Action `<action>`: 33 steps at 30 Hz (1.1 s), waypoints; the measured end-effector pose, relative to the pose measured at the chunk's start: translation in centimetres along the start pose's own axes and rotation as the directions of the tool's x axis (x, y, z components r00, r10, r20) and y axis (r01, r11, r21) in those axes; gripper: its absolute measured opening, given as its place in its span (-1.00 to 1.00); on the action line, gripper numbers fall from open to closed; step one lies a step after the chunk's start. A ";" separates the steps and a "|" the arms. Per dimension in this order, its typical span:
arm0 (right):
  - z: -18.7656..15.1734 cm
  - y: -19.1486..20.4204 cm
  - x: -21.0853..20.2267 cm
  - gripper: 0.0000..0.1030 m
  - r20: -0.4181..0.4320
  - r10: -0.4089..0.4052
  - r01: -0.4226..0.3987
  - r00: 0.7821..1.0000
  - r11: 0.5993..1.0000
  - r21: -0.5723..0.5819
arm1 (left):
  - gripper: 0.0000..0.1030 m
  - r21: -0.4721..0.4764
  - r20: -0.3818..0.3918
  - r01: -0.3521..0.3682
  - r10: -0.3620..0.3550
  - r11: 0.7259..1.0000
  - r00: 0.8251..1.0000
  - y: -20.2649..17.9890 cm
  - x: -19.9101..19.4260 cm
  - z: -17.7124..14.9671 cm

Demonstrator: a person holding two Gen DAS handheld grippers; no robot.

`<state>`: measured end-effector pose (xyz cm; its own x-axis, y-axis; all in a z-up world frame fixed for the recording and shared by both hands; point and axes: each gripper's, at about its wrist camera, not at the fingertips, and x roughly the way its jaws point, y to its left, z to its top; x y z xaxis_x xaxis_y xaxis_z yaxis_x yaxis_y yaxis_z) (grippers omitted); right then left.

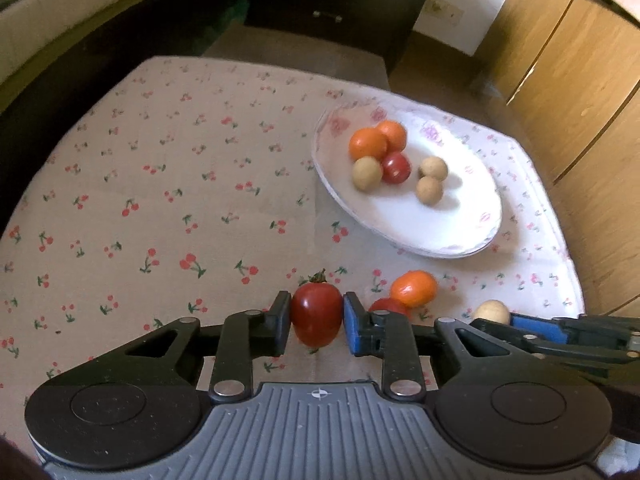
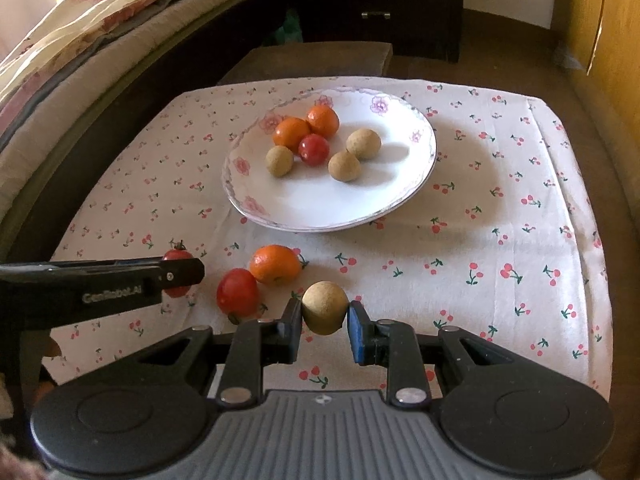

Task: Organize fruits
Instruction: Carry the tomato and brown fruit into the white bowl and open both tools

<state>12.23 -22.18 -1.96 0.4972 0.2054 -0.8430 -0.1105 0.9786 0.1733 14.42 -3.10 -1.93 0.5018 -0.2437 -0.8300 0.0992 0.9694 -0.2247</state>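
- Cherry-print cloth [image 2: 500, 208] covers the table, with a bed [image 2: 60, 60] along its left side.
- Left tool [image 1: 316, 318] pinches a red tomato [image 1: 316, 314] just above the cloth.
- Right tool [image 2: 325, 320] pinches a tan round fruit [image 2: 325, 307].
- An orange [image 2: 275, 264] and a second tomato [image 2: 237, 292] lie touching between the tools.
- White plate [image 2: 320, 208] holds two oranges, one tomato and three tan fruits.

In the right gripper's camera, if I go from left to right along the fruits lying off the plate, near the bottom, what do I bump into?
Small red tomato held by the left gripper → loose round red tomato → orange tangerine → tan round longan between the right gripper fingers.
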 end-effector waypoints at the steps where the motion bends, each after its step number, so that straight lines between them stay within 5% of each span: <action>1: 0.1 0.0 -0.1 -0.49 0.004 0.001 -0.001 1.000 1.000 0.001 | -0.32 0.000 0.006 0.006 -0.006 1.000 1.000 -0.1 -0.3 0.1; 12: 3.6 -1.3 -0.1 -0.49 0.058 -0.005 0.003 0.998 0.999 0.043 | -0.32 0.000 0.045 0.071 -0.071 0.997 0.996 -2.0 -0.5 2.7; 33: 7.0 -2.6 3.0 -0.48 0.059 -0.014 0.009 0.998 0.997 0.076 | -0.28 -0.011 0.037 0.084 -0.084 0.996 0.996 -3.2 2.7 5.5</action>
<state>20.05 -24.02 -1.35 0.5483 0.1918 -0.8140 -0.0397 0.9782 0.2038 20.18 -6.70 -0.69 0.5228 -0.3226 -0.7891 0.1314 0.9451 -0.2993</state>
